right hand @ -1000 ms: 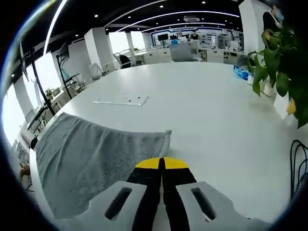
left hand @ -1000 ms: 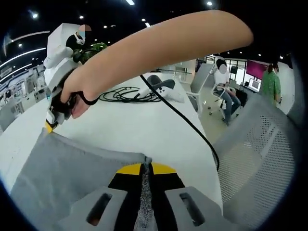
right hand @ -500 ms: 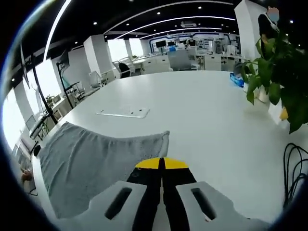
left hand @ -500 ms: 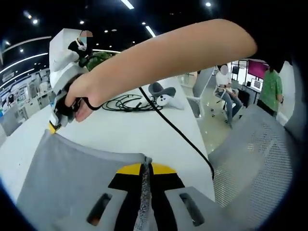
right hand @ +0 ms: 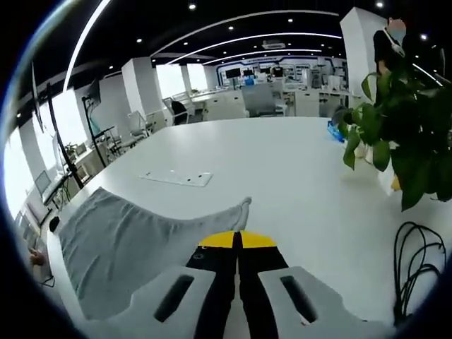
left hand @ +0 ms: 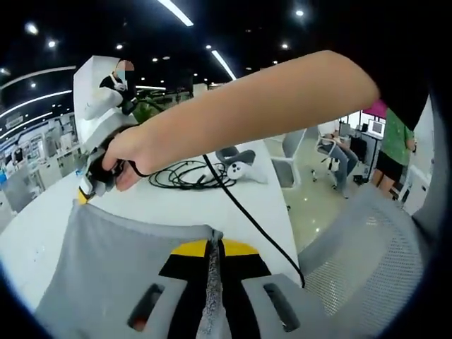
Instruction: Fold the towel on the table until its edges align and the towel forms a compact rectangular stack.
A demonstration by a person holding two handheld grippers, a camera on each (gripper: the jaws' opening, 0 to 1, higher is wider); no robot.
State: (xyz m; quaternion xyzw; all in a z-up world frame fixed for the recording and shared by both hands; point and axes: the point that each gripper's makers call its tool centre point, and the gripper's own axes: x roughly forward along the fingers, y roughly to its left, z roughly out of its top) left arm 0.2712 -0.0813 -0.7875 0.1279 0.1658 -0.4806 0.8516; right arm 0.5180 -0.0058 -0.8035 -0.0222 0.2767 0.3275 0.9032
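Left gripper [left hand: 213, 248]: jaws pressed together at the bottom of the left gripper view, pinching a corner of the towel [left hand: 123, 258] between the yellow tips.
Towel, left gripper view: grey cloth stretches from the left gripper's tips up and to the left, lifted off the counter [left hand: 176, 201], its top edge taut between both grippers.
Right gripper, left gripper view [left hand: 86, 189]: white body gripped by a person's hand [left hand: 131, 152] at upper left, its tip touching the towel's far corner; whether the jaws are closed cannot be told from here.
Cable [left hand: 191, 173]: black coils lie on the counter beyond the towel, with one strand running down toward the lower right.
Controllers [left hand: 236, 159]: a grey and white pair rests just beside the coils.
Chair [left hand: 367, 261]: white mesh back at the right, off the counter edge.
Right gripper [right hand: 239, 244]: jaws closed in the right gripper view, clamping a towel corner [right hand: 240, 209] just above the yellow tips.
Towel, right gripper view [right hand: 123, 240]: spreads left of the gripper, sagging toward the counter's near edge.
White strip [right hand: 176, 178]: flat on the counter [right hand: 282, 162], beyond the towel, apart from it.
Plant [right hand: 399, 141]: green leaves at the right side.
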